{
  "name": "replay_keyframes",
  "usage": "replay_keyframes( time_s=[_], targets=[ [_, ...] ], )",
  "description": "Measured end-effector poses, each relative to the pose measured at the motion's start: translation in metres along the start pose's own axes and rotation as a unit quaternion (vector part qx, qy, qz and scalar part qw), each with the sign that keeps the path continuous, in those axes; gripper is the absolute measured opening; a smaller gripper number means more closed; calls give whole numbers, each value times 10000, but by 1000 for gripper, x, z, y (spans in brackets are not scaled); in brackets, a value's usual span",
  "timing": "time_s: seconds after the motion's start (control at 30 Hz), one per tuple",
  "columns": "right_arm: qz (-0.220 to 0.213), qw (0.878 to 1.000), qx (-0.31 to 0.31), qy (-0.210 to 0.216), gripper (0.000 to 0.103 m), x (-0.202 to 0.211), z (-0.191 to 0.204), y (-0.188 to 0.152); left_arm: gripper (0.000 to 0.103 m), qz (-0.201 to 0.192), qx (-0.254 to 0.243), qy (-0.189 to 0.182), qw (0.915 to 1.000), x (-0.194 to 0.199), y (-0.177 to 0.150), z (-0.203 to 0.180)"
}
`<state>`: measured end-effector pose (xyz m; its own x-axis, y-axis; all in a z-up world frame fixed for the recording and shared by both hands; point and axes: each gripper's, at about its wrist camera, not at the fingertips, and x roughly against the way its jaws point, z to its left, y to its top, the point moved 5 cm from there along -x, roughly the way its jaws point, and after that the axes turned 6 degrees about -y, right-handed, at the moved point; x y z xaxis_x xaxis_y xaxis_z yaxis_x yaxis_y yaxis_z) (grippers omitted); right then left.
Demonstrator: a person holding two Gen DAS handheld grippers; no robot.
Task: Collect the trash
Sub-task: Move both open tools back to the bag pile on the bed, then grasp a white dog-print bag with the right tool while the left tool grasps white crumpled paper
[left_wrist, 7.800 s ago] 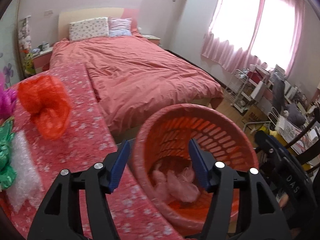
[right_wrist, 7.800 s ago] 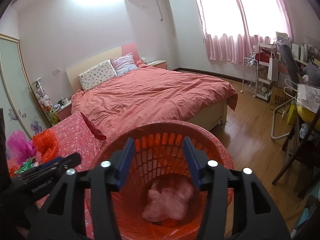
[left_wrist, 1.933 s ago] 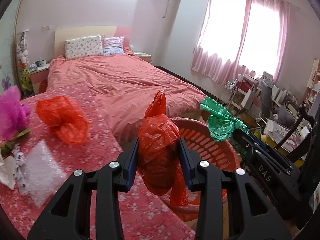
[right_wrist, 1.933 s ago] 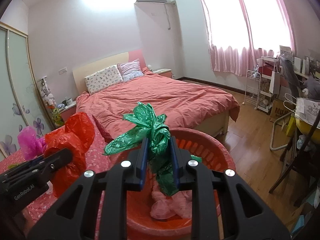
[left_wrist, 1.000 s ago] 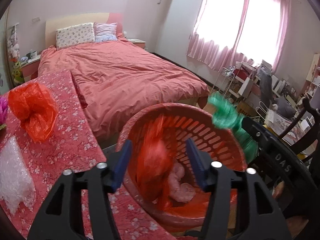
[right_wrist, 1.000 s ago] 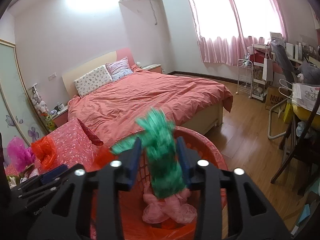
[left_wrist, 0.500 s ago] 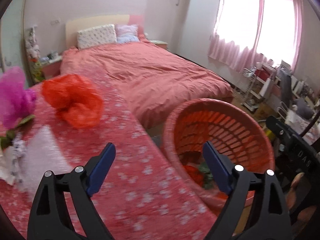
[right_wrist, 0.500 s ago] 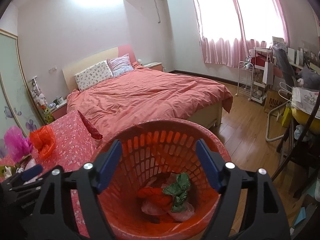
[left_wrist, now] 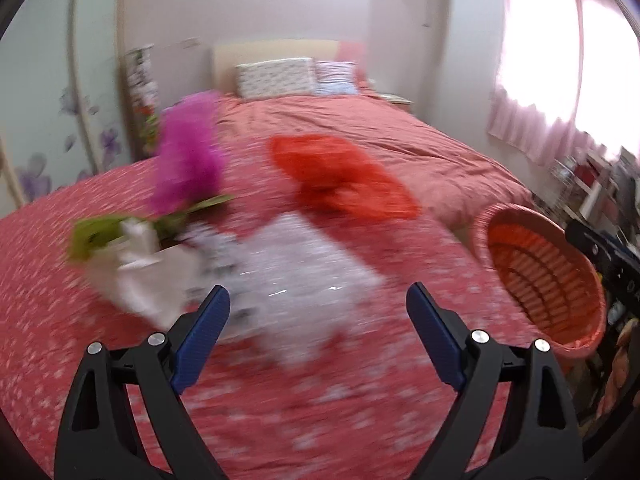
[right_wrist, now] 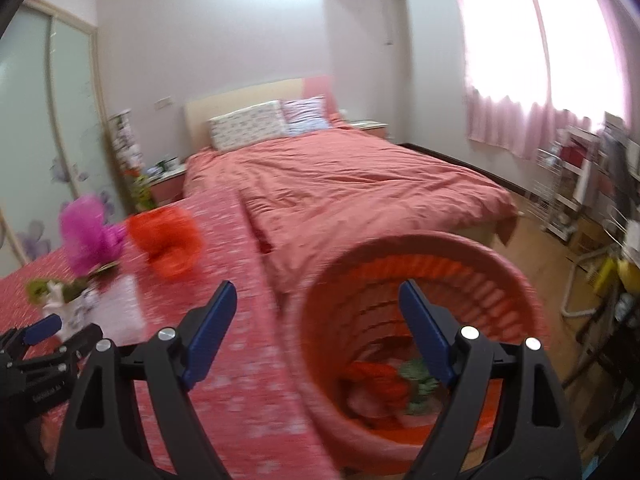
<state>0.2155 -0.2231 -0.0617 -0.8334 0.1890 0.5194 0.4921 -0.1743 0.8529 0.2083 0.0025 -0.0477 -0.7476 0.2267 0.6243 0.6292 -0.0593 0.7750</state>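
Observation:
My left gripper [left_wrist: 318, 304] is open and empty, above the red flowered table [left_wrist: 280, 420], facing a clear bubble-wrap bag [left_wrist: 304, 276]. Behind it lie a red plastic bag [left_wrist: 340, 180], a magenta bag [left_wrist: 188, 160] and white and green scraps [left_wrist: 132, 248]. My right gripper [right_wrist: 316, 304] is open and empty over the near rim of the orange basket [right_wrist: 500, 272]. Inside the basket lie a red bag [right_wrist: 376, 376], a green bag [right_wrist: 420, 380] and pink trash. The basket also shows in the left wrist view [left_wrist: 544, 268]. Both views are blurred by motion.
A bed with a salmon cover [right_wrist: 360, 176] lies behind the table. A window with pink curtains [right_wrist: 540, 80] is on the right. A rack, a chair and clutter [right_wrist: 592, 200] stand on the wooden floor at right. A wardrobe [right_wrist: 40, 120] is at left.
Both grippers let their bags fall into the basket and opened wide. The left gripper has swung left toward the trash on the table. The right gripper has turned left too.

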Motion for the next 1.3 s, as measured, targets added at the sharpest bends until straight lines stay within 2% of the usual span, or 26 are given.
replay_keyframes(
  time_s=[0.23,0.43,0.63,0.9,1.03,1.23,1.3],
  targets=[
    [161,9964,444,706,79,2,90,-8,89,-88,660,639,9957,27,-10,88],
    [482,9860,827,1363,58,-4,168,-15,89,-220,900,1000,9907,42,-14,131],
    [836,9766,1022,1700,46,-20,225,-24,89,-257,1085,1178,9868,47,-20,158],
    [1164,9699,1124,1819,44,-38,262,-35,89,-209,1250,1225,9843,44,-27,175],
    [1290,9673,1337,1728,39,-47,276,-43,89,-196,1313,1189,9840,42,-28,178],
    [1288,9666,1483,1645,19,-49,279,-46,89,-142,1287,1143,9850,37,-27,176],
    [1262,9666,1477,1672,17,-48,279,-45,89,-125,1277,1115,9854,36,-28,174]
  ],
)
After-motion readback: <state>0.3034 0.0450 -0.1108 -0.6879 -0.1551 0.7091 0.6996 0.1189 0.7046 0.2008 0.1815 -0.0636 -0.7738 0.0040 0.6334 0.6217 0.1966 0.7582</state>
